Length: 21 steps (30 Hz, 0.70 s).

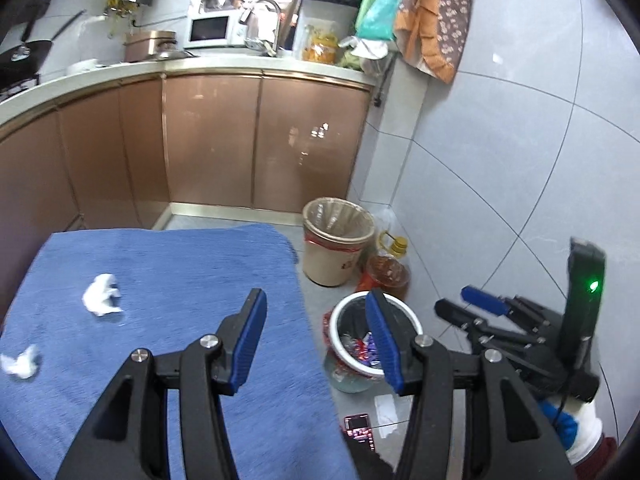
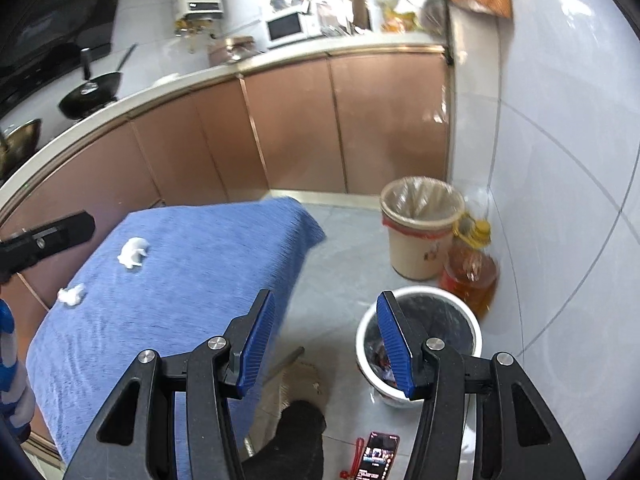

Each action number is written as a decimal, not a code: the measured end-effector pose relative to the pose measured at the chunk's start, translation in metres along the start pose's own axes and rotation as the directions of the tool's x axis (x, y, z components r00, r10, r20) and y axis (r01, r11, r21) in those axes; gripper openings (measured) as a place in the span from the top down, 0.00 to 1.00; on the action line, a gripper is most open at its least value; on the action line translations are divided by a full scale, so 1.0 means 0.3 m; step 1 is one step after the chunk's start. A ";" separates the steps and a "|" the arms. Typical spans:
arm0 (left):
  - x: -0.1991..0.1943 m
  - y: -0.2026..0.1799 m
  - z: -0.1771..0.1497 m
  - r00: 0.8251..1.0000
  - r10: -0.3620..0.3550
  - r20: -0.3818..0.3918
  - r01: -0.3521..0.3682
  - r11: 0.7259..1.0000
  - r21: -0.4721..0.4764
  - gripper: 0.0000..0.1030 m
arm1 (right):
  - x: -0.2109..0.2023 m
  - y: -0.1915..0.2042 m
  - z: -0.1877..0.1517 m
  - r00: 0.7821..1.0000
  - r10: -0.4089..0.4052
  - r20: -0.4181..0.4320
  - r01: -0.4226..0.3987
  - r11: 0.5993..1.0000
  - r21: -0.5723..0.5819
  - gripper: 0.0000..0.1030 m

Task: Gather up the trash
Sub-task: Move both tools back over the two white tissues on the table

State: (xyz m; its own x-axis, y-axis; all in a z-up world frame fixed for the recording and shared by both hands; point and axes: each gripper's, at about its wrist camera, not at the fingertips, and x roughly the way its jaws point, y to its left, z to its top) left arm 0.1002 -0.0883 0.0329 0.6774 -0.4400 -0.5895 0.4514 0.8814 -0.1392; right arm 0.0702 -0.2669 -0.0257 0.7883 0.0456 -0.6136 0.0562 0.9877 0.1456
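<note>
A: Both tongs, left and right, are spread and empty. Two tissue wads sit on the blue table; white bin on the floor.

B: Risks?

A: Your tongs could snag the cloth. A dropped wad could land by the phone. No writing readable.

A microwave sits on the counter; phone on floor.
</note>
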 end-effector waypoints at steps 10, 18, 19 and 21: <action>-0.216 0.226 -0.073 0.995 0.086 0.045 -0.082 0.992 -0.097 0.44 | -0.142 0.224 0.077 0.993 0.087 0.080 -0.079 0.992 -0.097 0.47; -0.377 0.417 -0.112 0.978 0.186 0.092 -0.167 0.970 -0.179 0.44 | -0.190 0.352 0.115 0.981 0.155 0.118 -0.139 0.981 -0.137 0.45; -0.397 0.440 -0.118 0.975 0.199 0.100 -0.178 0.965 -0.193 0.44 | -0.196 0.370 0.117 0.979 0.163 0.120 -0.145 0.979 -0.144 0.45; -0.427 0.469 -0.127 0.967 0.228 0.114 -0.201 0.957 -0.207 0.44 | -0.201 0.401 0.119 0.976 0.178 0.123 -0.158 0.975 -0.158 0.43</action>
State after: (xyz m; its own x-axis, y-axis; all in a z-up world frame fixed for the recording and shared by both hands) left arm 0.0548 0.0987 0.0587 0.8244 -0.2439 -0.5108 0.1753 0.9680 -0.1794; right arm 0.0512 -0.1560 0.0565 0.8549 0.2022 -0.4777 -0.1668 0.9792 0.1160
